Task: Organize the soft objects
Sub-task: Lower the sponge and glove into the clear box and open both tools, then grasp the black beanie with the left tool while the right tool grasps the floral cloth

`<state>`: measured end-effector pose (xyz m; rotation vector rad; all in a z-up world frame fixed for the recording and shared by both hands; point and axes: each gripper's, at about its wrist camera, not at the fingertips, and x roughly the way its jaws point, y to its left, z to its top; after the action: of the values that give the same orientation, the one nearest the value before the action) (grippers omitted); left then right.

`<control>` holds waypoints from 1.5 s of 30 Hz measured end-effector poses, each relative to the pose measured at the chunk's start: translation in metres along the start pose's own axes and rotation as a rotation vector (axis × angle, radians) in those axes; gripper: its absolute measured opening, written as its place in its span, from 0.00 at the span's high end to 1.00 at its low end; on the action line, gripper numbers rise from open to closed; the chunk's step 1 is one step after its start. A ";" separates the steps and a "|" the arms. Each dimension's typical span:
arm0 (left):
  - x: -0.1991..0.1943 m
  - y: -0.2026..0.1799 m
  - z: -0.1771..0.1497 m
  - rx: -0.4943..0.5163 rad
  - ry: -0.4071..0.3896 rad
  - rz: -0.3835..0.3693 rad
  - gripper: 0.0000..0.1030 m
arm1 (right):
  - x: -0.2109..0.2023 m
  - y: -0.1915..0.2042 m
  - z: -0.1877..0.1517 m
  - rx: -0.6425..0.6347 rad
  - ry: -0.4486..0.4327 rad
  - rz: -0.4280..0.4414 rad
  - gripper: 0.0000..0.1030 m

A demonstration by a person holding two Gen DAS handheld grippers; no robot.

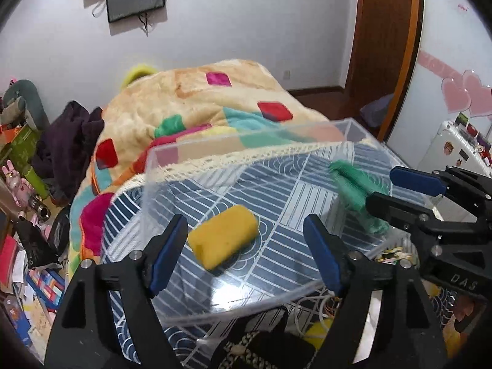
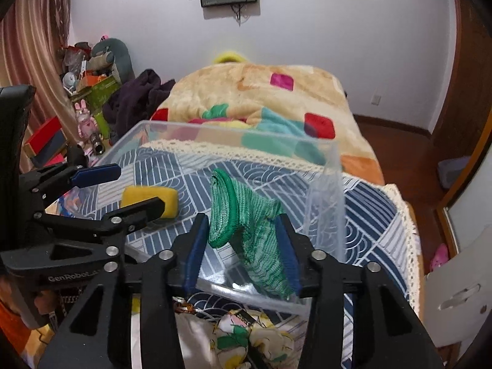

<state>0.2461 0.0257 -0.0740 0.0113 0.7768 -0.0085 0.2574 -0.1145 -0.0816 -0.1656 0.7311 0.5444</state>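
Mid-placement: green knitted sock (image 2: 246, 221) pinched between the blue pads of the right tongs (image 2: 243, 246), hanging over the near right corner of the clear plastic box (image 2: 326, 190), toe end down near the box floor. Left tongs (image 1: 246, 246) spread wide and holding nothing, poised above the near wall of the box, yellow sponge (image 1: 223, 240) lying on the box floor just ahead, between the two blue fingers. Seemingly the sponge already stowed, the sock going in now. Next, by the look of it: lower a little, clear of the right wall, then widen the right tongs and drop the sock beside the sponge. More soft things waiting on the worktop below both tongs, outside the box.
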 end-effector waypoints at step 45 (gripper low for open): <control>-0.062 0.004 -0.129 -0.058 -0.046 -0.073 0.77 | -0.026 -0.013 -0.102 0.105 0.003 0.033 0.79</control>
<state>0.1113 0.0320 -0.1229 -0.0722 0.7308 -0.0556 0.1884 -0.1693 -0.1399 -0.0567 0.7647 0.5361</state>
